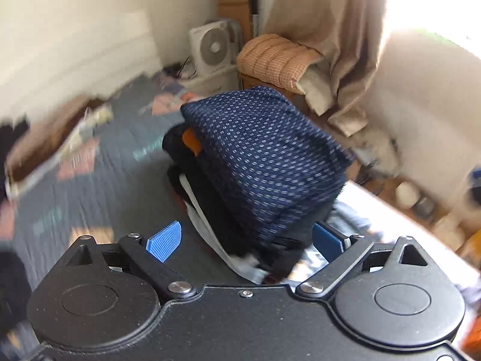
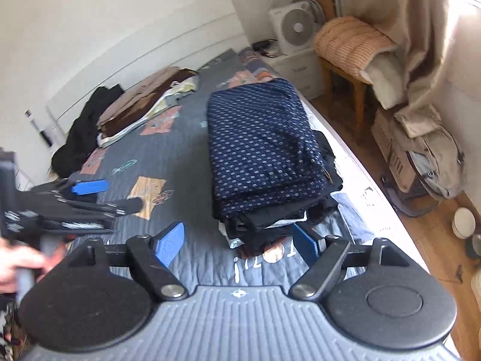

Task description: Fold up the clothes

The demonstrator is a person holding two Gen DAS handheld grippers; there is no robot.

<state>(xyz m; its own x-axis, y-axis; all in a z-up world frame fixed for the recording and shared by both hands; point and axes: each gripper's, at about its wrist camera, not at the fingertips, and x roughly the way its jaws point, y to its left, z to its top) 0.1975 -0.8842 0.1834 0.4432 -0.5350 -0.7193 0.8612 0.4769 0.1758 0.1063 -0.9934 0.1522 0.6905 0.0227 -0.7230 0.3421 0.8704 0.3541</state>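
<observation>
**Folded stack sits at the bed's edge, both grippers spread**

While both tools hang over the bed [image 2: 186, 156], the pile of folded clothes [image 2: 264, 162] rests on the grey patterned bedspread, close to the mattress edge on the window side. On top lies a navy garment with small pale dots [image 2: 258, 138], folded into a neat rectangle; under it are darker, mostly black layers [image 2: 270, 225] with a strip of white showing at the near end.

From the right wrist view, the right hand-held gripper [image 2: 239, 240] has its blue pads spread wide, one on each side of the near end of the stack, and neither pad presses on the cloth. At the left of that picture the left hand-held gripper [image 2: 90, 192] appears blurred, held by a hand [image 2: 18, 264] and hovering over the bedspread beside the stack.

In the left wrist view, the left hand-held gripper [image 1: 246, 237] is also spread, its pads well apart. The dotted garment [image 1: 267, 156] fills the space ahead of it, with black fabric and a pale strap or band [image 1: 207, 219] running down between the fingers; whether a pad touches the cloth cannot be told through the blur.

Further up the bed lies a loose heap of unfolded clothes [image 2: 126, 111], brown, beige and black. Beyond the bed stand a white fan [image 2: 293, 28] on a nightstand, a wooden chair with an orange checked cushion [image 2: 351, 45], and a beige curtain [image 2: 421, 30].
</observation>
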